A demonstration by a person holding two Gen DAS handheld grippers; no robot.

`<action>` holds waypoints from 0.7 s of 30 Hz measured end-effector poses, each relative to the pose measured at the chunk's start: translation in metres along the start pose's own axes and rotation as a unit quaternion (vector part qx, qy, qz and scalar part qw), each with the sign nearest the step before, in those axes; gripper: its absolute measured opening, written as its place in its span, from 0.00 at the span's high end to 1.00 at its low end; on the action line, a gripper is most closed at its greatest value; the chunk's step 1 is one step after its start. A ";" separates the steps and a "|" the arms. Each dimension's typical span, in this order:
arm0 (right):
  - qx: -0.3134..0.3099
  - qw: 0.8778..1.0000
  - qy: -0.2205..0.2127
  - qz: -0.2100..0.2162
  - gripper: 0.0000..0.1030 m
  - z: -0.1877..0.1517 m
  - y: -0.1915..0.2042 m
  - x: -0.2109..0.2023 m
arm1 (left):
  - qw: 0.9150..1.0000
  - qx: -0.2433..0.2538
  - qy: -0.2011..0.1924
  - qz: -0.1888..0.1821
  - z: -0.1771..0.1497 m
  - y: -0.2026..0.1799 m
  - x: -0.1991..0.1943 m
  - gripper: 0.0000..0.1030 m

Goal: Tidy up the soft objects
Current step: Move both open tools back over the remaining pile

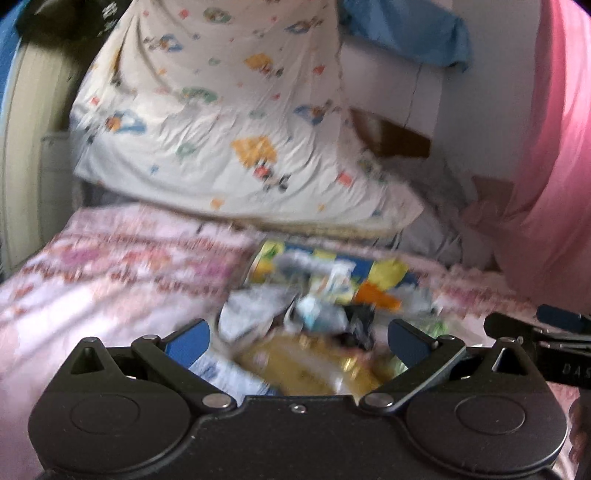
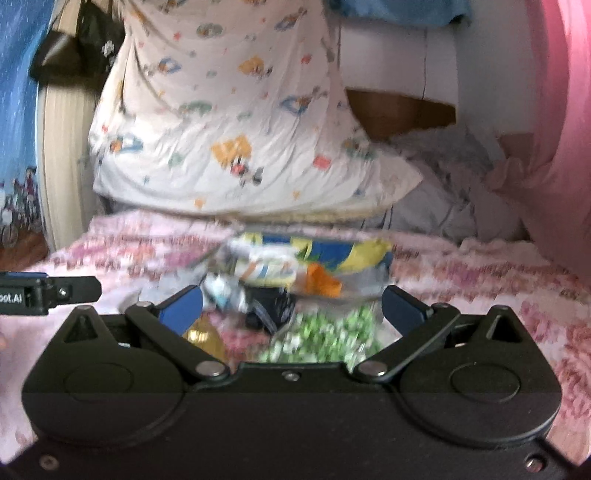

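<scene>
A blurred heap of soft packets lies on the pink flowered bedspread [image 1: 110,266]. In the left wrist view my left gripper [image 1: 299,338] stands open over a yellow packet [image 1: 306,369], with a blue-and-yellow bag [image 1: 325,266] and a small dark item [image 1: 360,321] further ahead. In the right wrist view my right gripper [image 2: 291,304] is open just above a green-and-white packet [image 2: 325,338], beside a gold packet [image 2: 203,338] and the same blue-and-yellow bag [image 2: 332,254]. Nothing is held between either pair of fingers. Each gripper shows at the edge of the other's view.
A white cartoon-print quilt [image 1: 229,110] hangs behind the heap. Grey crumpled bedding [image 2: 450,184] lies at the back right, next to a pink curtain [image 1: 554,129]. A brown cardboard box [image 2: 399,110] stands against the wall. Blue cloth [image 1: 406,33] hangs above.
</scene>
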State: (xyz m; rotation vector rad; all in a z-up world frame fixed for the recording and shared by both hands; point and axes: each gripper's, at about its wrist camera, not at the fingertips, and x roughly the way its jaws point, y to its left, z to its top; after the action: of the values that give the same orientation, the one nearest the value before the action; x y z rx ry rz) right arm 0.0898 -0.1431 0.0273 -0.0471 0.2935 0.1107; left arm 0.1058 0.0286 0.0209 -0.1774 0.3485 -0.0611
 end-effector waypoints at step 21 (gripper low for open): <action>0.027 0.994 0.102 0.022 0.01 -0.037 0.018 0.031 | 0.996 0.023 0.070 0.058 -0.033 0.007 0.014 0.01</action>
State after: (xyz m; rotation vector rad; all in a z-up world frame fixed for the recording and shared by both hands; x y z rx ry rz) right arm 0.1069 -0.1246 -0.0179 0.0026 0.5017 0.1416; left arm 0.1073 0.0290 -0.0156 -0.1081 0.4969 0.0328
